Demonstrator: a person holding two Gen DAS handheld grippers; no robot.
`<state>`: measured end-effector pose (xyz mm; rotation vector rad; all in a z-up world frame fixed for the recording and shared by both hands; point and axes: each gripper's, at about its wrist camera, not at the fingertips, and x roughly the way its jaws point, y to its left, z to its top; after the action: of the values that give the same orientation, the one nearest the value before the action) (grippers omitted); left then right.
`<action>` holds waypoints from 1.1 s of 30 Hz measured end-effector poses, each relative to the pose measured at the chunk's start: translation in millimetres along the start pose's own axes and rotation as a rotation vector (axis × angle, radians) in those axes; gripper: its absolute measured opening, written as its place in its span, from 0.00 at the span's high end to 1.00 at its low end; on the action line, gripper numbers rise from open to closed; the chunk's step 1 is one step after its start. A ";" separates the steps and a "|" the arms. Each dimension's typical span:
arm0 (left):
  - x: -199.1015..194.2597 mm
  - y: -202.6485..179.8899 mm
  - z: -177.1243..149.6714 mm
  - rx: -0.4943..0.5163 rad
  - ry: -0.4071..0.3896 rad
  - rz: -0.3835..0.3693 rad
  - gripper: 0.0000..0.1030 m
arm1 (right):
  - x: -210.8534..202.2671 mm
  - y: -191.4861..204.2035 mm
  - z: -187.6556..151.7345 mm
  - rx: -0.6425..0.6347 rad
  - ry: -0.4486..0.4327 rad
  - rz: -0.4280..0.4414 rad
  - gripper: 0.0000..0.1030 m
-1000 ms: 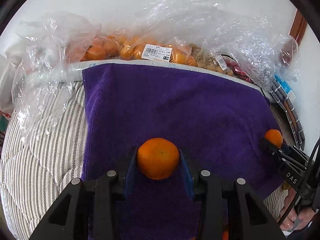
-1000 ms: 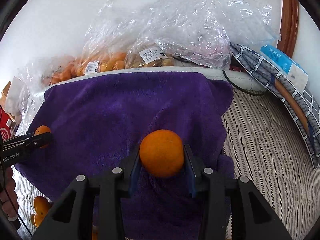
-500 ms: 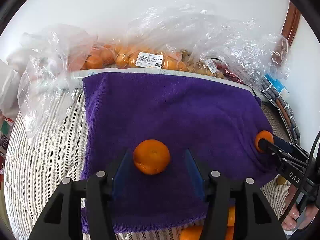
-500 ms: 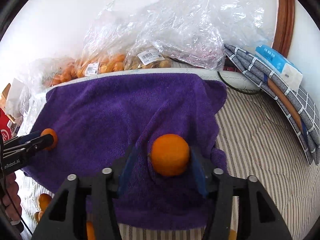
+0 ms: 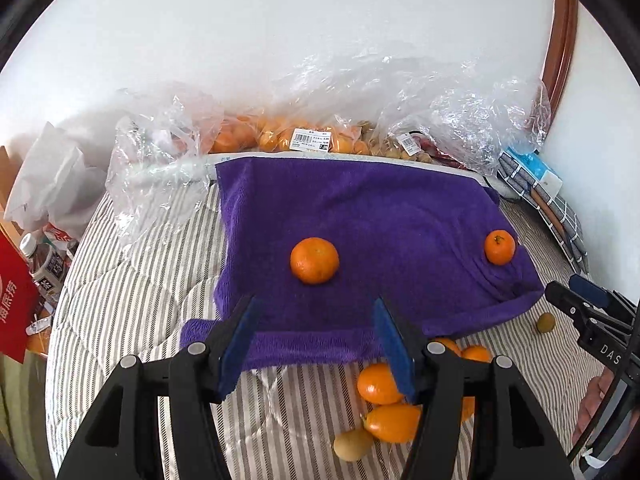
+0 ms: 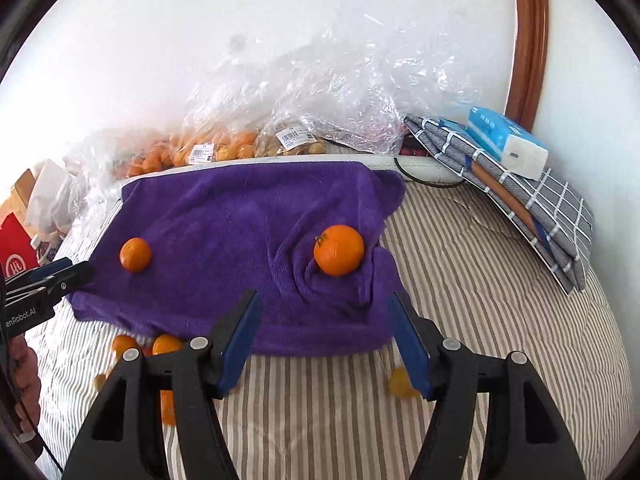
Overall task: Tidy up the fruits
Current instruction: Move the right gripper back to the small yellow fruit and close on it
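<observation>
Two oranges lie on a purple towel [image 5: 360, 208] spread over a striped bed. In the left wrist view, one orange [image 5: 314, 260] rests just beyond my left gripper [image 5: 314, 308]. Its jaws are opening, pulled back and raised, with nothing between them. The other orange [image 6: 339, 250] sits in a fold of the towel [image 6: 240, 216], ahead of my right gripper [image 6: 324, 300], which is also opening and empty. Each view shows the other orange [image 5: 499, 247] [image 6: 135, 255] and the other gripper's tips at its edge.
Several loose oranges [image 5: 378, 384] and small yellowish fruits [image 5: 352, 444] lie on the striped bedding [image 6: 480, 280] below the towel's near edge. Clear bags of fruit [image 5: 304, 140] line the wall. A tissue pack [image 6: 506, 142] on folded checked cloth sits right; a red box [image 5: 12, 300] and bottle sit left.
Both grippers let go of their oranges, which now rest on the towel. Both grippers then drew back and rose, so more of the bed and the loose fruit shows.
</observation>
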<state>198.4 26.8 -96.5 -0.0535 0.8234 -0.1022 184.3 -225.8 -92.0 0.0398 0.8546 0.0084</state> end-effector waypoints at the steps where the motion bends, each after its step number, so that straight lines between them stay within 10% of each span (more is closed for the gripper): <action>1: -5.6 -0.1 -4.1 0.003 -0.005 0.006 0.44 | -5.3 -0.8 -3.7 -0.004 -0.001 -0.008 0.37; 18: -57.4 -9.5 -53.5 0.025 -0.022 0.009 0.44 | -54.0 -23.3 -60.8 0.029 0.021 0.000 0.37; 33: -28.9 0.7 -71.9 0.027 0.043 0.004 0.44 | -24.2 -33.9 -77.1 0.060 0.063 -0.026 0.37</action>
<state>126.1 30.1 -124.3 -0.0239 0.8649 -0.1108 109.9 -257.8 -125.7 0.0849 0.9186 -0.0404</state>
